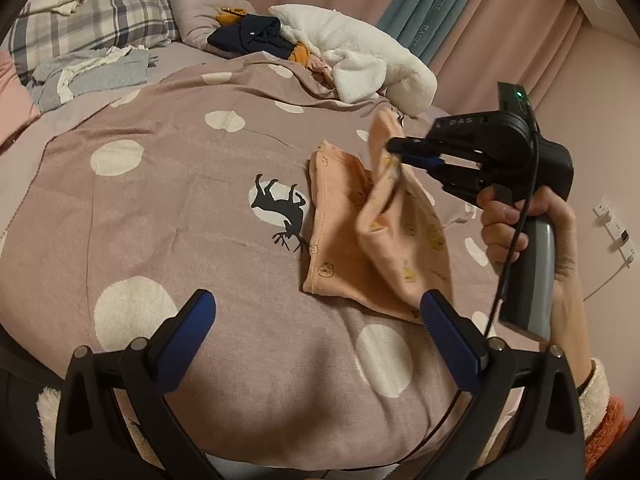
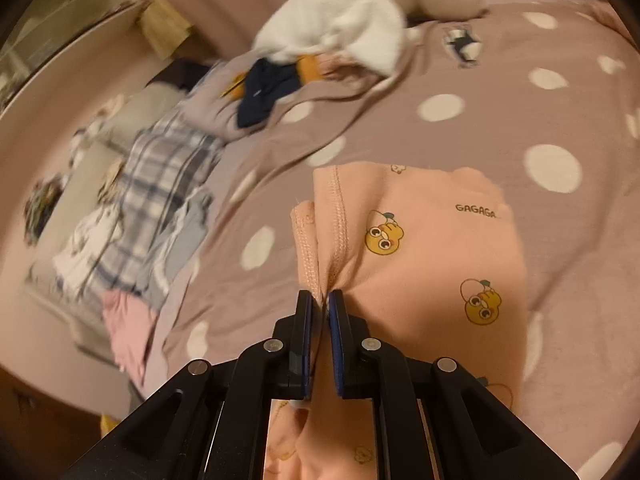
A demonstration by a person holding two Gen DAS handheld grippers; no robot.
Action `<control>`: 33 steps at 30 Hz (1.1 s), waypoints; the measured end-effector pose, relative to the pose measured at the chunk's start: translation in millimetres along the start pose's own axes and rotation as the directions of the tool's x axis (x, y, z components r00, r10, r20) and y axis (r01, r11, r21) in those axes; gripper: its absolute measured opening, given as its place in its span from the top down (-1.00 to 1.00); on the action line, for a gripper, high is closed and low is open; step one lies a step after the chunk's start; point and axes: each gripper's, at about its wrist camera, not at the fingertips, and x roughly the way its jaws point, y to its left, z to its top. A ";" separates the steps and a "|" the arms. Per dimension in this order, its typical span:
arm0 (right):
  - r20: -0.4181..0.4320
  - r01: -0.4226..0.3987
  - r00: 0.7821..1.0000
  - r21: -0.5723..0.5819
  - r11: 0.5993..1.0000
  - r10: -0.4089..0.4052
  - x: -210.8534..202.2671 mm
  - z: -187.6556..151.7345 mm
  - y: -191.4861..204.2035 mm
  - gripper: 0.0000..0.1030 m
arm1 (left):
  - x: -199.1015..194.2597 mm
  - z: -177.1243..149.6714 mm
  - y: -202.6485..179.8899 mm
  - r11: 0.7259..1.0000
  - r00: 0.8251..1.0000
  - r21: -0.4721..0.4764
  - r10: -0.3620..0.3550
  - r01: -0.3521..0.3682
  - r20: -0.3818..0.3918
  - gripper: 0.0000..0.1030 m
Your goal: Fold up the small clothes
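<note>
Blue-padded fingers of the left gripper (image 1: pixel 316 344) fill the foreground of the left wrist view, spread wide with nothing between them, poised above the bedspread just short of the near edge of the garment. That garment, a small peach piece of clothing (image 1: pixel 360 240) printed with yellow cartoon faces, lies on the polka-dot bedspread (image 1: pixel 160 200) to the right of a black deer print (image 1: pixel 286 208). Most of it rests flat, but one hemmed edge is raised off the bed.

The right gripper (image 2: pixel 324 300) has its jaws pinched tight on that stitched edge, the fabric bunching between the pads, and a person's hand (image 1: pixel 520 224) holds its grey handle from the right side. Judging from the lifted flap, the step in hand seems to be the first fold: carrying the gripped edge over the rest of the cloth.

The next move probably calls for drawing the flap across until its hem meets the opposite side, then lowering it smoothly so no crease is trapped. The free left gripper could pin the flat part near its corner to stop the whole piece sliding.

Farther back lie a white fleece item (image 1: pixel 360 56), a dark navy garment (image 1: pixel 248 36), a plaid pillow (image 1: pixel 100 12) and grey folded cloth (image 1: pixel 92 76).
</note>
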 end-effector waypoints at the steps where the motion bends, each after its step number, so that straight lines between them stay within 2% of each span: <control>1: -0.011 0.018 1.000 -0.018 1.000 -0.018 4.8 -2.1 4.8 0.80 | 0.5 0.0 0.6 1.000 1.000 -0.001 0.004 -0.004 -0.004 -0.99; 3: -0.048 0.043 0.998 -0.053 0.998 -0.046 16.8 -6.4 13.4 0.80 | -0.2 -0.4 1.3 1.000 1.000 0.006 0.013 -0.013 -0.001 -0.99; 5: -0.084 0.033 0.996 -0.070 0.997 -0.039 28.4 -12.3 18.5 0.80 | -0.8 -0.7 2.3 1.000 1.000 0.006 0.021 -0.021 0.001 -0.99; 11: -0.101 0.042 0.994 -0.091 0.995 -0.051 28.3 -14.6 21.6 0.77 | -3.6 -2.0 4.4 1.000 1.000 -0.007 0.020 -0.020 0.000 -0.99; 12: -0.103 0.022 0.994 -0.078 0.997 -0.030 25.6 -13.9 19.9 0.77 | -3.8 -2.3 4.2 1.000 1.000 -0.005 0.023 -0.023 0.000 -0.99; 15: -0.121 -0.106 0.987 -0.021 0.994 0.102 19.8 -12.2 14.5 0.74 | -3.2 -3.0 3.6 1.000 1.000 -0.007 0.025 -0.025 -0.002 -0.99; 17: -0.148 -0.096 0.985 -0.026 0.995 0.091 24.2 -14.1 16.9 0.39 | -2.7 -2.9 2.9 1.000 1.000 -0.007 0.021 -0.021 -0.007 -0.99; 18: -0.160 -0.057 0.986 -0.034 0.998 0.051 29.6 -17.0 18.0 0.33 | -2.3 -2.8 2.9 1.000 1.000 -0.005 0.021 -0.021 -0.008 -0.99; 20: -0.182 -0.036 0.983 -0.034 0.999 0.029 40.9 -23.1 18.0 0.31 | -2.3 -3.3 2.3 1.000 1.000 -0.002 0.020 -0.020 -0.008 -0.99; 22: -0.234 -0.069 0.970 -0.004 0.998 0.066 58.5 -31.6 15.8 0.31 | -1.9 -4.3 3.0 1.000 1.000 -0.001 0.023 -0.023 -0.013 -0.99; 24: -0.286 -0.082 0.954 0.035 0.996 0.088 73.9 -40.5 14.2 0.22 | -1.3 -4.9 3.9 1.000 0.999 0.003 0.030 -0.030 -0.019 -0.99; 28: -0.263 -0.078 0.962 -0.024 0.997 0.069 64.3 -43.3 26.3 0.04 | -2.6 -5.1 6.0 0.999 0.999 0.006 0.039 -0.038 -0.022 -0.99; 33: -0.250 -0.084 0.966 -0.050 0.995 0.069 33.0 -40.4 27.1 -0.18 | -2.1 -5.5 8.4 0.999 0.999 -0.036 0.023 -0.024 -0.040 -0.99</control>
